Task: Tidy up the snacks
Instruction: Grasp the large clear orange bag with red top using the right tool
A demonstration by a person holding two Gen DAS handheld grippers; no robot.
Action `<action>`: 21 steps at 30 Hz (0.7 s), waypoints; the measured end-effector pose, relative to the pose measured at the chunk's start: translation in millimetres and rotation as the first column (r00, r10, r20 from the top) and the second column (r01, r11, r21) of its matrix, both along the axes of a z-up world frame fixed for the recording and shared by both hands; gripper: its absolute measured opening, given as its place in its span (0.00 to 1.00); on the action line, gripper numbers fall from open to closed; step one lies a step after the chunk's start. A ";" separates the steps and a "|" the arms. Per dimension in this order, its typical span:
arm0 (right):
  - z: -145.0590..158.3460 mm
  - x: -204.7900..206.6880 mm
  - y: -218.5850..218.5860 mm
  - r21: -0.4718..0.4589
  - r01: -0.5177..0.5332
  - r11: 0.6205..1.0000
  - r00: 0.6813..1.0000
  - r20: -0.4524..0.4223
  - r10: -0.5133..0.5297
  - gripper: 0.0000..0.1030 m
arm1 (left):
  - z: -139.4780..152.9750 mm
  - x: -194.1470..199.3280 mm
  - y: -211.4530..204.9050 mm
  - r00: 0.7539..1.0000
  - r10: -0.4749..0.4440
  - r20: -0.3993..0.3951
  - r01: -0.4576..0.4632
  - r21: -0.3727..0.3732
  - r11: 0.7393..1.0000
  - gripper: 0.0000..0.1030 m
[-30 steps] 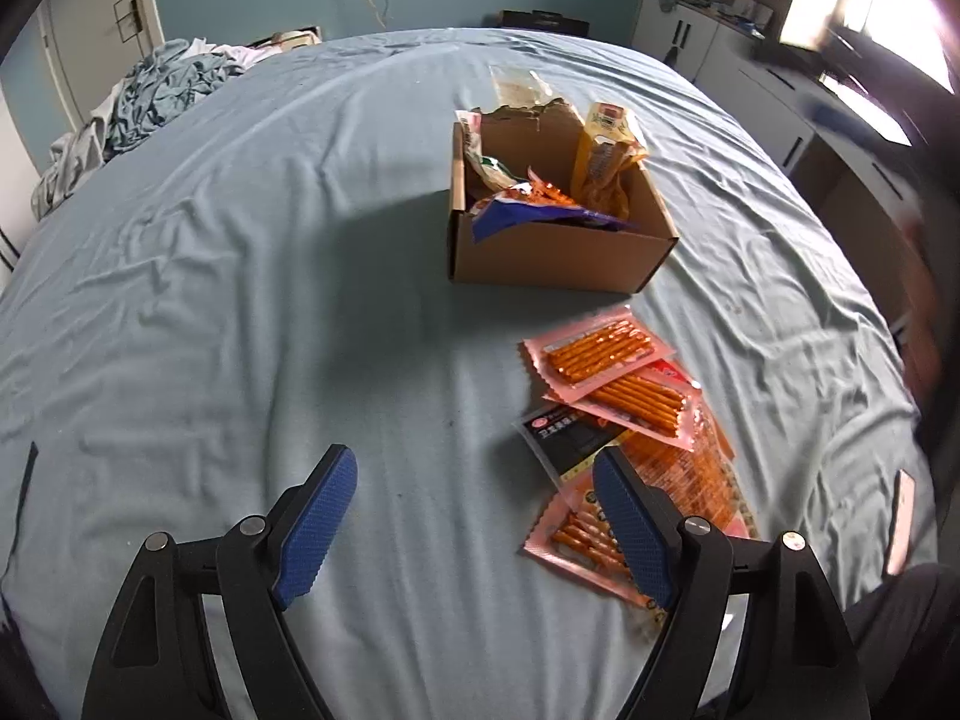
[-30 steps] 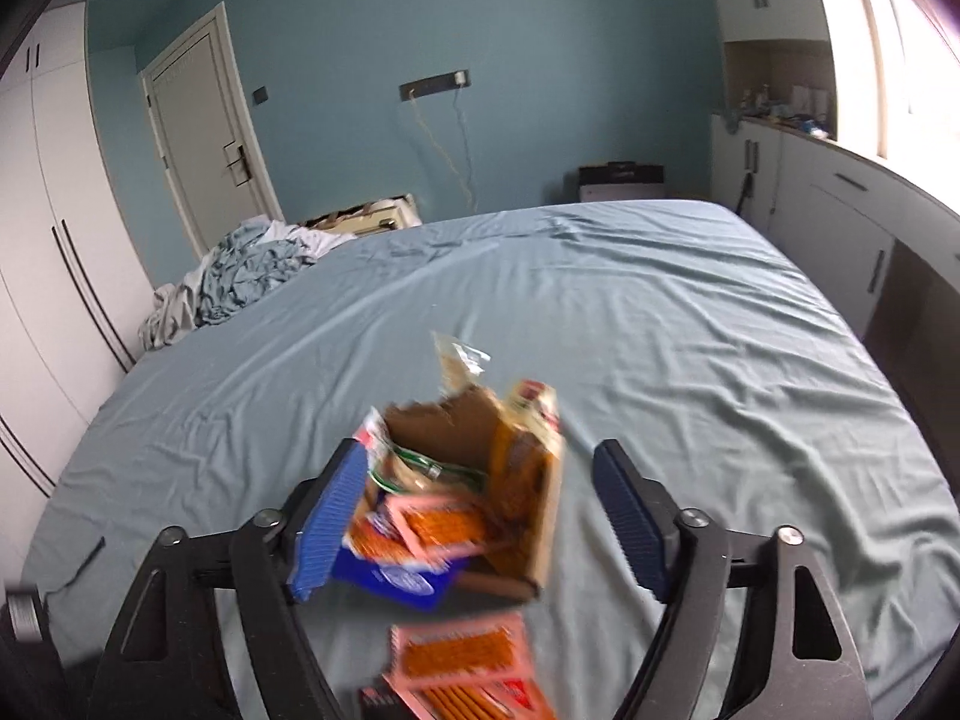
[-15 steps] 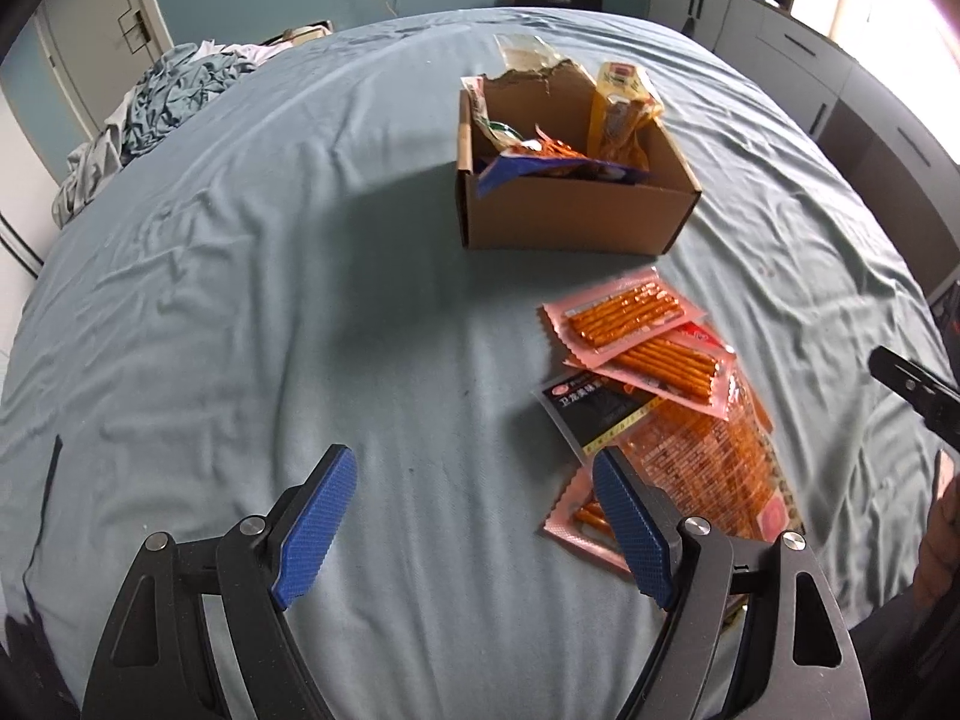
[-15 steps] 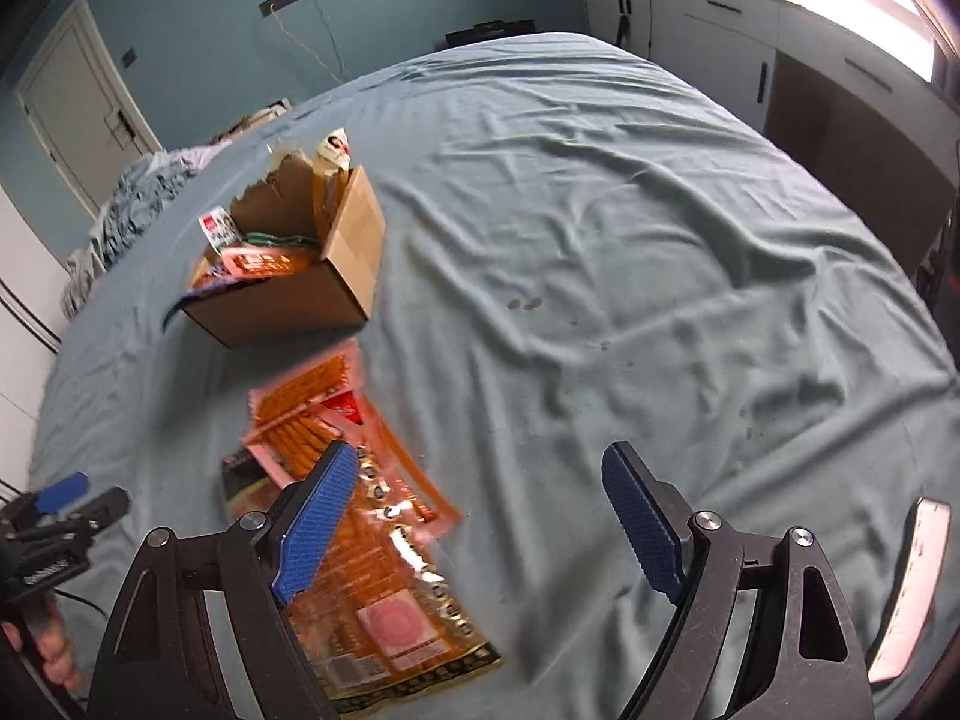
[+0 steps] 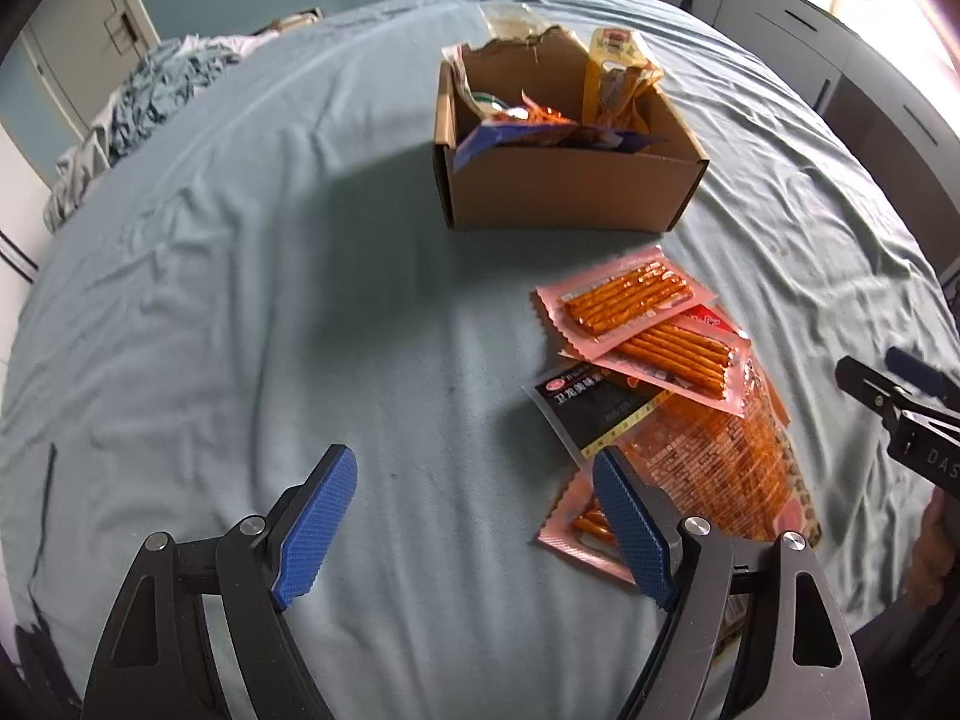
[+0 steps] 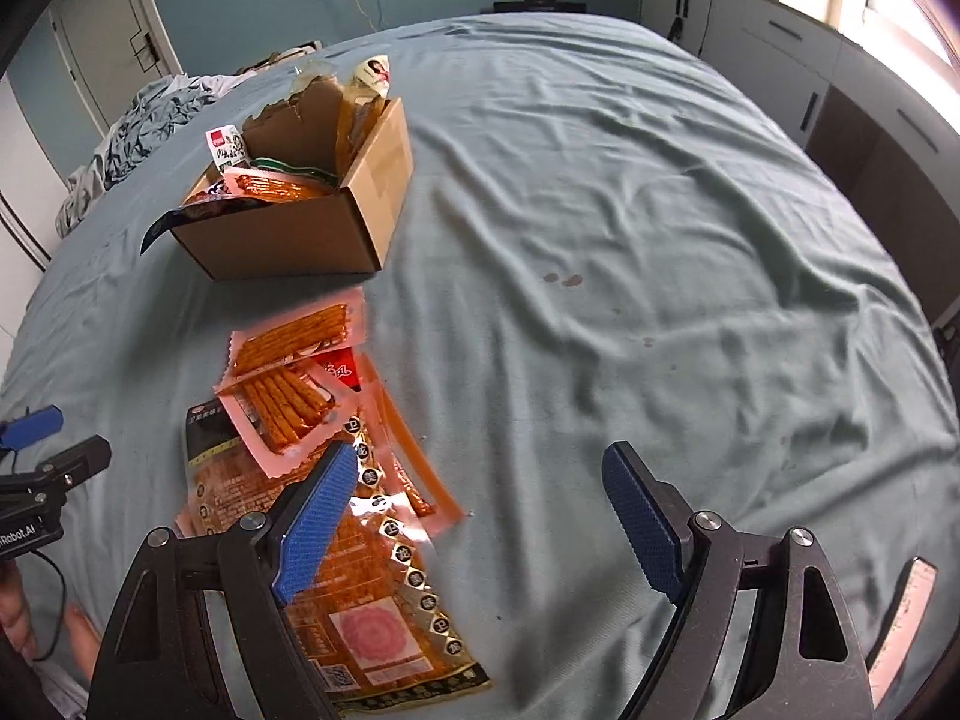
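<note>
Nearby, crumpled laundry [image 5: 150,90] (far corner), cabinets [image 6: 840,72], door [image 5: 90,30]

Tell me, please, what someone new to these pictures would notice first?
Most likely the heap of orange snack packets overlapping on the blue-grey bedsheet, pink-edged stick packs atop a large orange bag. Behind them stands an open cardboard box already stuffed with snacks. In front, the left gripper and right gripper hang open and empty over the sheet, each with one finger over the heap's edge.
</note>
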State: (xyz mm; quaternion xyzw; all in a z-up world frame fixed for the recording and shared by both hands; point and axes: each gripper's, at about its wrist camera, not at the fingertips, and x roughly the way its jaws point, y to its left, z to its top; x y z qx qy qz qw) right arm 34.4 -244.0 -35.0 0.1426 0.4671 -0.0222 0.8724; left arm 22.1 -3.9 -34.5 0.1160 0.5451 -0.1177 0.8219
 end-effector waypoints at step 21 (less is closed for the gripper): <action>-37.4 53.4 52.9 0.056 -0.208 0.976 0.977 -0.032 0.210 0.81 | -12.6 12.3 -5.1 0.998 -0.002 -0.068 0.001 -0.018 1.000 0.80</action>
